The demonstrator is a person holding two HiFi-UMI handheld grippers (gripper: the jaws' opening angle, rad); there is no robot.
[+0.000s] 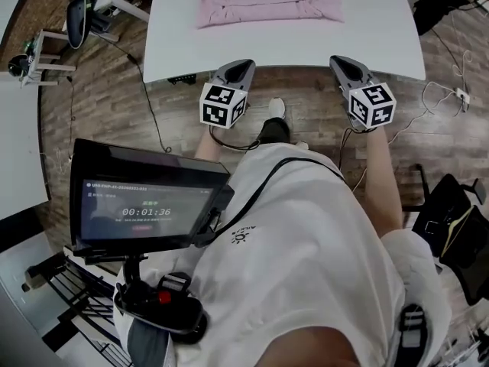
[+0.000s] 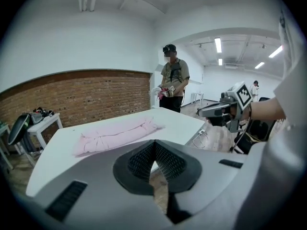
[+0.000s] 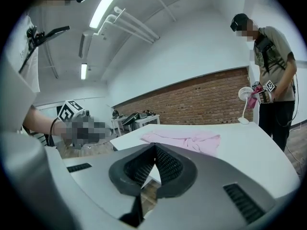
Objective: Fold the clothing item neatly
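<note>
Folded pink cloth garment [image 1: 267, 2] on white rectangular table [image 1: 290, 48]; left gripper [image 1: 243, 66], right gripper [image 1: 341, 61] pressed together, empty, short of table.

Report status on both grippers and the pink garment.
Left gripper shut, empty. Right gripper shut, empty. Pink garment lies folded on white table, clear of both grippers. Nothing seen in the way.
</note>
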